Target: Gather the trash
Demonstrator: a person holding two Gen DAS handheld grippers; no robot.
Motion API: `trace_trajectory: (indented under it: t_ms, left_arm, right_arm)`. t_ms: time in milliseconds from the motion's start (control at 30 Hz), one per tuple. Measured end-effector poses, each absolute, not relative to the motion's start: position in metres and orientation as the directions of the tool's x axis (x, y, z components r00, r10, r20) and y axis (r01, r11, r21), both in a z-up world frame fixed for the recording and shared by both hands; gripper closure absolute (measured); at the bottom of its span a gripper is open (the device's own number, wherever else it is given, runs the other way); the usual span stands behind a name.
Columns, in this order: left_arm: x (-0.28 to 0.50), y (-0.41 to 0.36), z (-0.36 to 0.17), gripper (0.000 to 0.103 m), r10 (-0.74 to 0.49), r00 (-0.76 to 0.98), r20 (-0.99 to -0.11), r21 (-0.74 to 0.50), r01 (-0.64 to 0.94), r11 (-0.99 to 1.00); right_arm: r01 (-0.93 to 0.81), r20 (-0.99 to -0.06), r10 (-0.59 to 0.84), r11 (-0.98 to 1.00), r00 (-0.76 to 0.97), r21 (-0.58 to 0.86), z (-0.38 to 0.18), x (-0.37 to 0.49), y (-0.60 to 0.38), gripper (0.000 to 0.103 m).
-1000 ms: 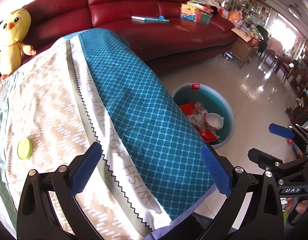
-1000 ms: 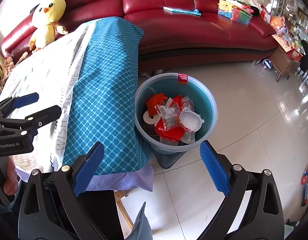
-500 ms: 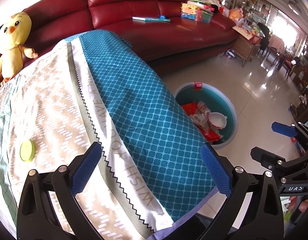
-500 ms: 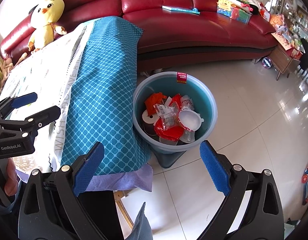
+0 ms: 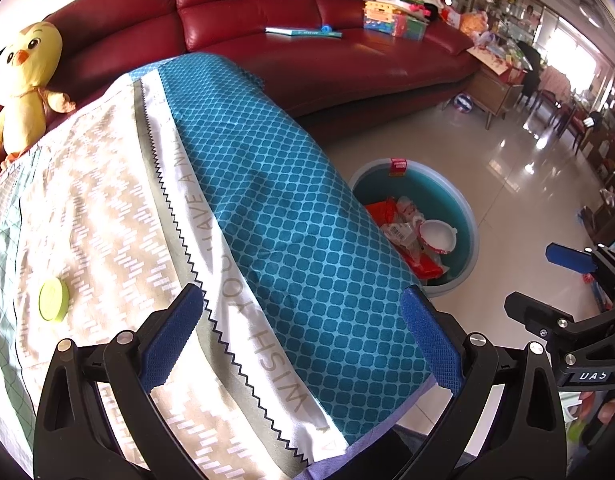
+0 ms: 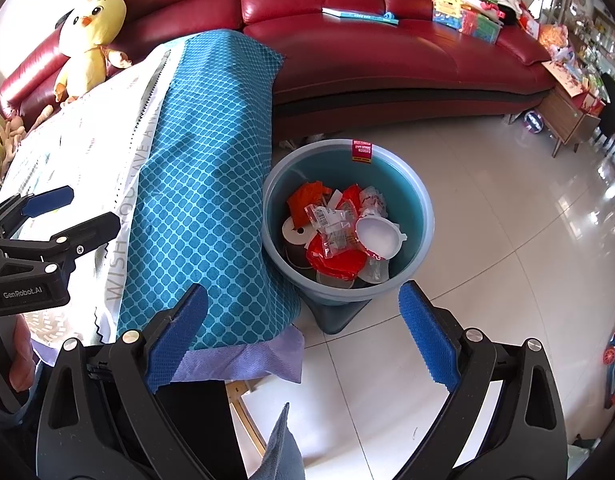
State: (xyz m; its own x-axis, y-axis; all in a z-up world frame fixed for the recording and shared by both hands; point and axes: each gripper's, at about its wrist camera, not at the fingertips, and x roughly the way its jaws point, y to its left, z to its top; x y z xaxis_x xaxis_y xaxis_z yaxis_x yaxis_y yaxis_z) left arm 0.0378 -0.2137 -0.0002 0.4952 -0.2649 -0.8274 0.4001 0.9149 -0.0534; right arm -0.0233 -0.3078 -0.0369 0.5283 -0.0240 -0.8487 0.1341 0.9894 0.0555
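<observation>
Left gripper [image 5: 303, 336] and right gripper [image 6: 305, 334] both gape wide, empty, held side by side.

**Right wrist view — bin beside the table**

Right gripper [image 6: 303, 336] empty, jaws spread wide above the floor. Blue bin [image 6: 421, 216] stands just beside the cloth-covered table [image 6: 203, 184], holding wrappers [image 6: 335, 256] and a white lid [image 6: 377, 236]. Left gripper [image 6: 75, 212] over the table edge — also spread.

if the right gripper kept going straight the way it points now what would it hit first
Probably the trash-filled blue bin on the floor; the open right gripper aims around its near rim, with nothing visible between. Depth is unclear.
</observation>
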Motion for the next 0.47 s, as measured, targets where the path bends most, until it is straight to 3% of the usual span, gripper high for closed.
trace_trajectory:
  t_ms: [467]
  left_arm:
    - [0.0399, -0.2164, -0.0076, 0.004, -0.237, 0.491, -0.838, -0.033, 0.389, 0.921]
  right_arm:
    - [0.143, -0.849, -0.038, 0.989, 0.527, 0.045, -0.0384, -0.0224, -0.3100, 0.011]
